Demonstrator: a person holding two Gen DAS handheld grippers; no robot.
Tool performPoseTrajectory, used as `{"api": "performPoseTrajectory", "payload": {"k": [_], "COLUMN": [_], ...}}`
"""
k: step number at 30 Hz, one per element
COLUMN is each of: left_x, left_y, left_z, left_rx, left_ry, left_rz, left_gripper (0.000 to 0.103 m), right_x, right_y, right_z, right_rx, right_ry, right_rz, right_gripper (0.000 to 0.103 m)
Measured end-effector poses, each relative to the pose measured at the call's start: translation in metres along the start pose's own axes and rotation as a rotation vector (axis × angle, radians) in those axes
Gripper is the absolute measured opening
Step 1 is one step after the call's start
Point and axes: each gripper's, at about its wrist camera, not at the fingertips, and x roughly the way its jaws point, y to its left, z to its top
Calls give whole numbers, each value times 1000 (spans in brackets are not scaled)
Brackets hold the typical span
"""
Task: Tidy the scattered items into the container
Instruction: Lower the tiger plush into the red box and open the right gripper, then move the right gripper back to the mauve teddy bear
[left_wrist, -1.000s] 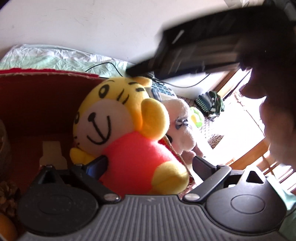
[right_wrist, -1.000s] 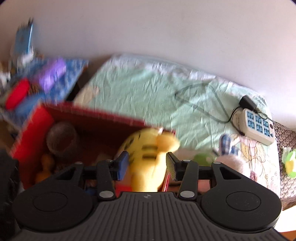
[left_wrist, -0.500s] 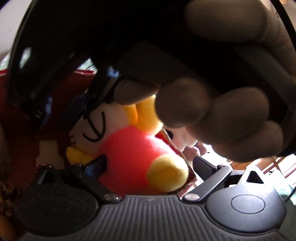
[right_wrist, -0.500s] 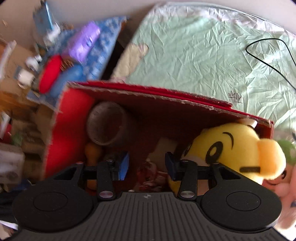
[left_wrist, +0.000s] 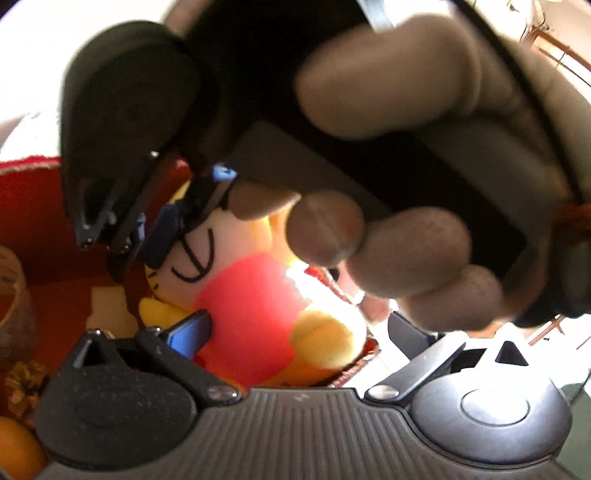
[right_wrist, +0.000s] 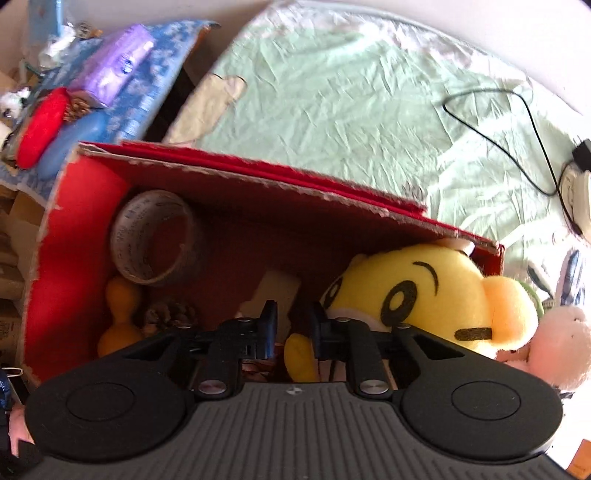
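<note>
A yellow tiger plush (left_wrist: 255, 295) in a pink shirt sits in the right end of the red cardboard box (right_wrist: 258, 177), its head (right_wrist: 424, 295) against the box's far right corner. My left gripper (left_wrist: 295, 332) straddles the plush's body, jaws wide and still opening; the right finger stands clear of the toy. My right gripper (right_wrist: 293, 325) points down into the box just left of the plush's face. Its jaws are closing to a narrow gap with nothing between them. In the left wrist view, the right gripper (left_wrist: 147, 236) and the hand (left_wrist: 388, 240) holding it hide most of the scene.
Inside the box lie a tape roll (right_wrist: 155, 243), a yellow gourd toy (right_wrist: 122, 317) and a pinecone (right_wrist: 170, 314). A pale bunny plush (right_wrist: 554, 339) lies outside the box's right end. The box rests on a green sheet (right_wrist: 369, 110) with a black cable (right_wrist: 517, 122). Clutter (right_wrist: 92, 85) sits at far left.
My right gripper has tipped down into the box beside the plush's face and its jaws have narrowed. It and its hand now fill the left wrist view. The left gripper has stayed put.
</note>
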Motion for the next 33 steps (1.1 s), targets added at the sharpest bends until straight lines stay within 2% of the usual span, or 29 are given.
{"api": "performPoseTrajectory", "payload": {"k": [3, 7, 9, 19, 21, 26, 33], "left_x": [-7, -17, -25, -66, -64, -32, -20], "left_y": [2, 4, 2, -3, -9, -18, -43], "left_z": [-2, -6, -6, 4, 12, 22, 36], "left_rx": [-17, -35, -39, -28, -28, -14, 7], "left_ry": [1, 2, -13, -75, -85, -98, -102], "left_rz": [6, -2, -8, -42, -37, 10, 154], "left_gripper": [100, 100, 100, 100, 100, 100, 100], "right_x": [-5, -19, -29, -77, -85, -103, -114], "right_y": [-3, -14, -19, -42, -45, -61, -102], "right_z": [0, -3, -5, -25, -29, -51, -89], "right_rx": [-2, 27, 35, 58, 61, 88, 147], "right_ry": [-24, -72, -106, -229, -263, -324, -378], "right_rz": [21, 96, 126, 232, 246, 251, 221], "right_gripper": [27, 30, 35, 36, 36, 36, 36]}}
